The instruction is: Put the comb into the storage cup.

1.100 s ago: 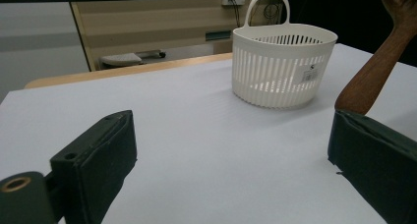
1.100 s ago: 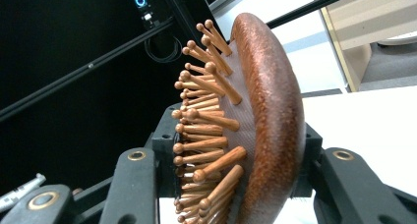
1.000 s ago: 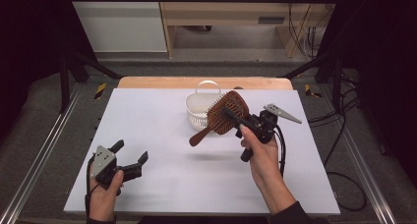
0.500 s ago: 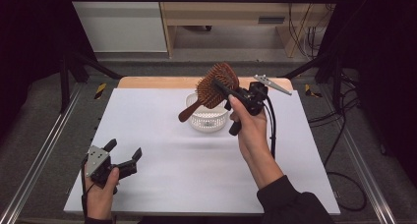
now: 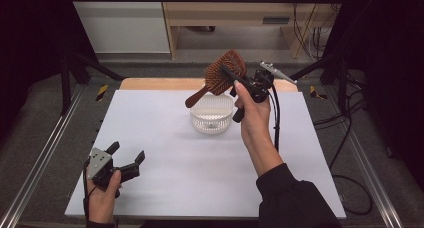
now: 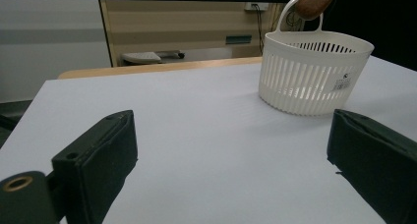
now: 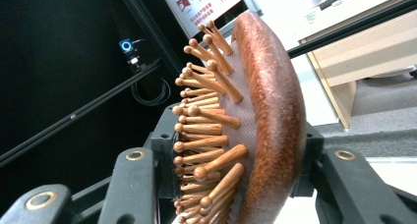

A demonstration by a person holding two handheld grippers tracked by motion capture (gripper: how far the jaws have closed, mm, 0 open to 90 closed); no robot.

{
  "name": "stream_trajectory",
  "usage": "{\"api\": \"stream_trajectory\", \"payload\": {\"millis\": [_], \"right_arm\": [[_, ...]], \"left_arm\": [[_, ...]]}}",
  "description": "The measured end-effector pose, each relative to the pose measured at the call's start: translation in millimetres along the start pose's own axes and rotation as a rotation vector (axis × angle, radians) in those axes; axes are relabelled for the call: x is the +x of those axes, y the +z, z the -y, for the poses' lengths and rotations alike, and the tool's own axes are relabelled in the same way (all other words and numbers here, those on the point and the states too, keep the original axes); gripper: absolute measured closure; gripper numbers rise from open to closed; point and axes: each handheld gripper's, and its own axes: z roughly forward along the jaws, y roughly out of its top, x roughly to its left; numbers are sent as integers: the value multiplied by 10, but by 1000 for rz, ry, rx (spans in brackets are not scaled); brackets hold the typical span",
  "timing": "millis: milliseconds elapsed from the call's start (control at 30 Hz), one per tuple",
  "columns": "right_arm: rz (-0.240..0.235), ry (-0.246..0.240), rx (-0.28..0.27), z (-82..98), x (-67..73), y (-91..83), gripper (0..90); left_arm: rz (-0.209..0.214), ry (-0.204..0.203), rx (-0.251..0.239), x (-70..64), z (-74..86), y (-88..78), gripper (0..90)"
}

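Observation:
A brown wooden hairbrush [image 5: 220, 74] with wooden pins hangs in the air above the white slatted basket [image 5: 212, 114]. My right gripper [image 5: 235, 79] is shut on its oval head, handle pointing down-left. In the right gripper view the hairbrush [image 7: 255, 126] fills the space between the jaws, pins facing left. My left gripper [image 5: 126, 157] rests low at the front left of the white table [image 5: 165, 153], open with nothing between its jaws. In the left gripper view the basket [image 6: 314, 71] stands ahead to the right, with the brush handle tip [image 6: 317, 0] above it.
A wooden strip [image 5: 160, 84] runs along the table's far edge. Metal rails [image 5: 45, 153] flank the table on both sides. Cables [image 5: 345, 138] trail on the floor at the right. A cabinet [image 5: 220, 13] stands behind the table.
My right gripper has lifted the hairbrush up and away from me, from beside the basket to above its far side. The left gripper has stayed where it was.

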Motion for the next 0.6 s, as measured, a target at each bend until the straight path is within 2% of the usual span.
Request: {"api": "stream_trajectory", "payload": {"millis": [333, 600], "right_arm": [[34, -15, -3, -34, -111, -11, 522], [72, -76, 17, 23, -120, 9, 520]], "left_arm": [[-1, -2, -3, 2, 1, -1, 50], [0, 2, -2, -1, 3, 1, 50]]}}
